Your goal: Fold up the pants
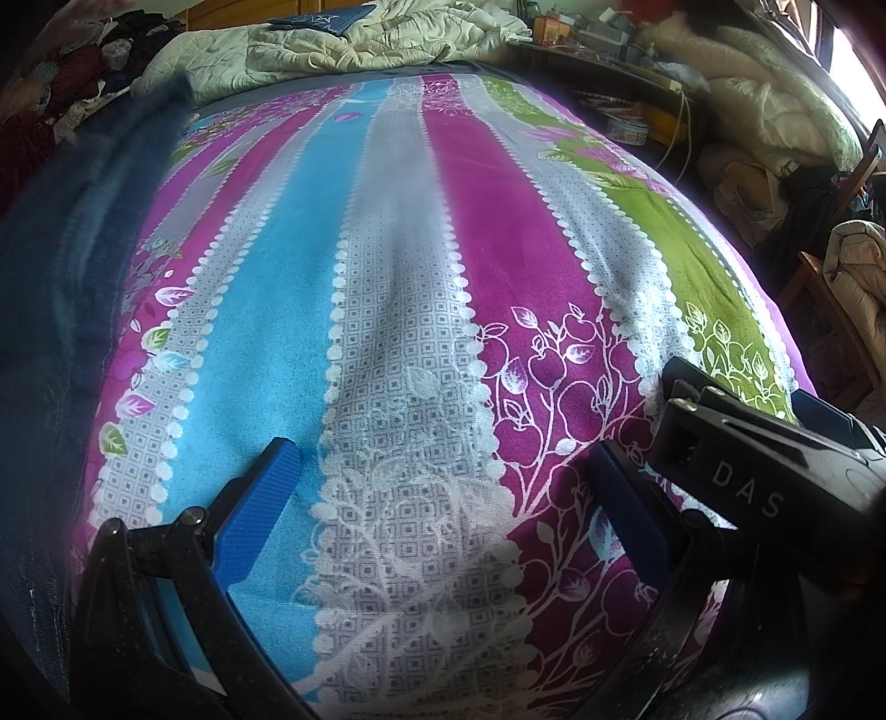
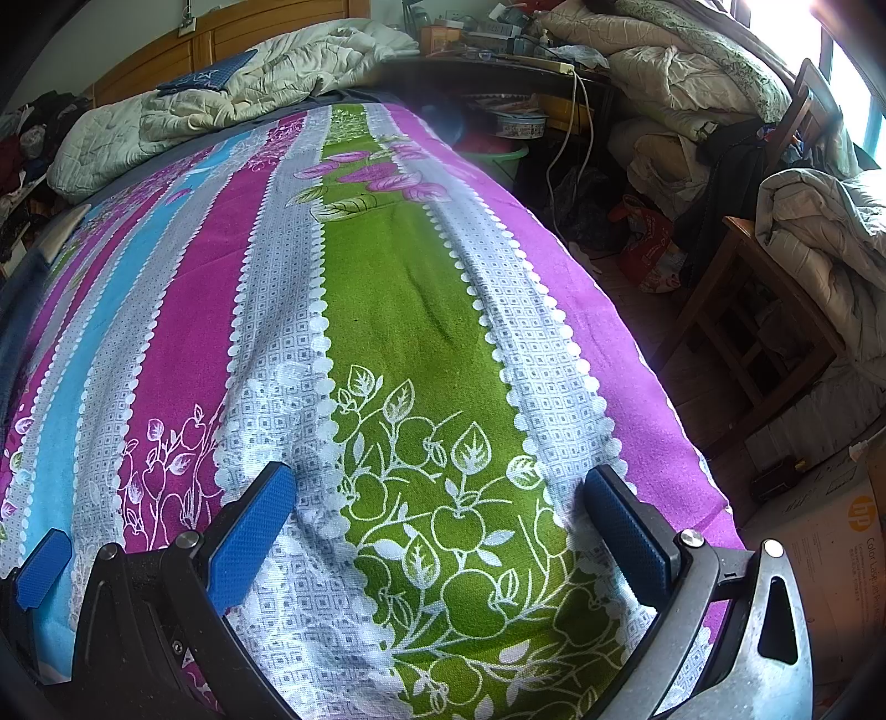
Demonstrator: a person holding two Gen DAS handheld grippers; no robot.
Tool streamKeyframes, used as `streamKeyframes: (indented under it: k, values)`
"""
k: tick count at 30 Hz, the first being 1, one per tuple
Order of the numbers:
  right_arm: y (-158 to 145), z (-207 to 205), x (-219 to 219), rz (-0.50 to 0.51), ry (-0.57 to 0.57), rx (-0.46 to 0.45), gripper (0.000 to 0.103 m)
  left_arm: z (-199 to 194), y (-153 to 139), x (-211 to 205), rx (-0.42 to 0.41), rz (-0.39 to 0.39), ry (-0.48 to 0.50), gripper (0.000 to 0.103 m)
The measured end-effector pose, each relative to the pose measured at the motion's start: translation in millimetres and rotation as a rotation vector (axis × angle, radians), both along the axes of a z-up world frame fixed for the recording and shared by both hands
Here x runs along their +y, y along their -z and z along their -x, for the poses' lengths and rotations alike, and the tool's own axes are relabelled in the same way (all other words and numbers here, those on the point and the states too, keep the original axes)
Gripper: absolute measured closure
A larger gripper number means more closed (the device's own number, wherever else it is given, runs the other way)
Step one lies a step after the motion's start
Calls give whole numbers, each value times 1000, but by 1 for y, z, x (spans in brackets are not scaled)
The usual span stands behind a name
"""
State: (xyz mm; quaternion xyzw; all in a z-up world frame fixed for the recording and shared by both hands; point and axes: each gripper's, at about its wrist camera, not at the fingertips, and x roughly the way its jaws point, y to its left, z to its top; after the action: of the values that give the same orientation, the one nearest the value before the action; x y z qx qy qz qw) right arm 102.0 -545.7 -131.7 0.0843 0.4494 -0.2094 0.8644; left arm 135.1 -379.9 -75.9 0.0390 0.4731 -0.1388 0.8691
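Dark blue denim pants [image 1: 66, 249] lie along the left side of the bed and look blurred in the left wrist view. In the right wrist view only a dark sliver of the pants [image 2: 16, 293] shows at the left edge. My left gripper [image 1: 443, 454] is open over the striped floral bedsheet [image 1: 398, 249], with nothing between its blue pads. My right gripper [image 2: 437, 476] is also open and empty, above the green stripe of the bedsheet [image 2: 387, 288]. The two grippers are close side by side: the right one's black body [image 1: 720, 448] shows beside the left one's fingers [image 2: 41, 565].
A crumpled cream quilt [image 2: 221, 94] lies at the head of the bed by a wooden headboard [image 2: 232, 33]. To the right of the bed are a cluttered desk [image 2: 498, 66], a green basin [image 2: 498, 155], a wooden chair [image 2: 747, 310] piled with bedding, and a cardboard box [image 2: 830, 543].
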Motion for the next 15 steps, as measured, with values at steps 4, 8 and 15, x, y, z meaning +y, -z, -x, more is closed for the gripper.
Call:
streamKeyframes:
  k: [4, 8, 15]
  values:
    - [0, -1, 0, 0, 0, 0, 0, 4, 0, 1, 0, 0, 0, 0]
    - [0, 0, 0, 0, 0, -1, 0, -2, 0, 0, 0, 2, -1, 0]
    - [-1, 3, 0, 0, -1, -1, 0, -1, 1, 0, 0, -1, -1, 0]
